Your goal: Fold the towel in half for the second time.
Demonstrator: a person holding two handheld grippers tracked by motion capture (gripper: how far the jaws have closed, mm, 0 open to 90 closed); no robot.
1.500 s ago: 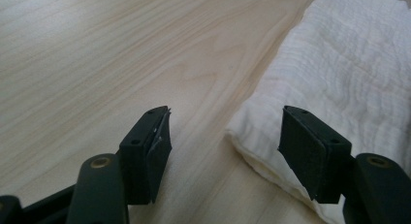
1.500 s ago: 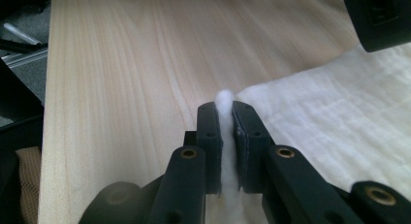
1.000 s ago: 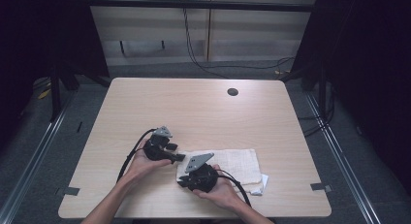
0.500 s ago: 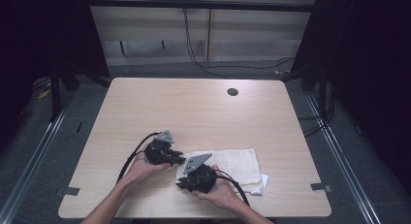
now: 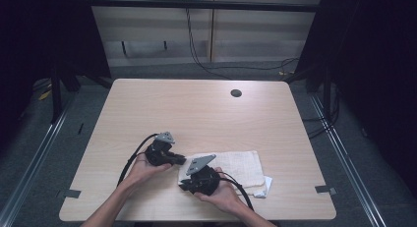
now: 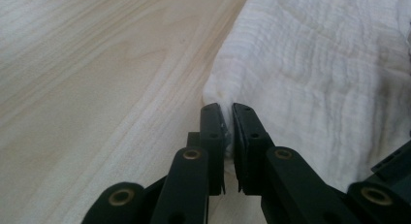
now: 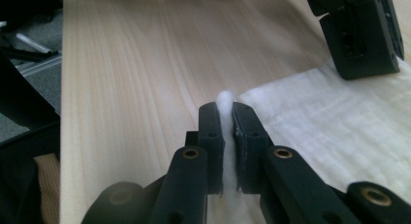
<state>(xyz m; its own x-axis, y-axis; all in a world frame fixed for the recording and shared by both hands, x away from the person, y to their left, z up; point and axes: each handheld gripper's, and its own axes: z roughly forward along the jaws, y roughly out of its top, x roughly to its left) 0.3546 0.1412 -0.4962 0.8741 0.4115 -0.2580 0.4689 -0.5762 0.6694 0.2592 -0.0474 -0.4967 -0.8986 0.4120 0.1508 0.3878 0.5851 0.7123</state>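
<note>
A folded white cloth [image 5: 241, 167] lies on the light wooden table [image 5: 196, 114] near its front edge. My left gripper [image 5: 181, 161] is at the cloth's left edge; in the left gripper view its jaws [image 6: 228, 110] are shut on a pinch of the cloth's corner [image 6: 310, 78]. My right gripper [image 5: 184, 184] is just in front, at the cloth's near-left corner; in the right gripper view it [image 7: 227, 110] is shut on a tuft of the cloth [image 7: 339, 122]. The left gripper's jaws [image 7: 361, 37] rest on the cloth at the upper right of that view.
A round cable hole [image 5: 236, 93] sits at the table's far right. A second white layer [image 5: 263, 185] pokes out under the cloth's right front corner. Black cables trail from both grippers toward the front edge.
The left gripper has moved right and slightly nearer, from beside the cloth onto its left edge. The right gripper has hardly moved.
</note>
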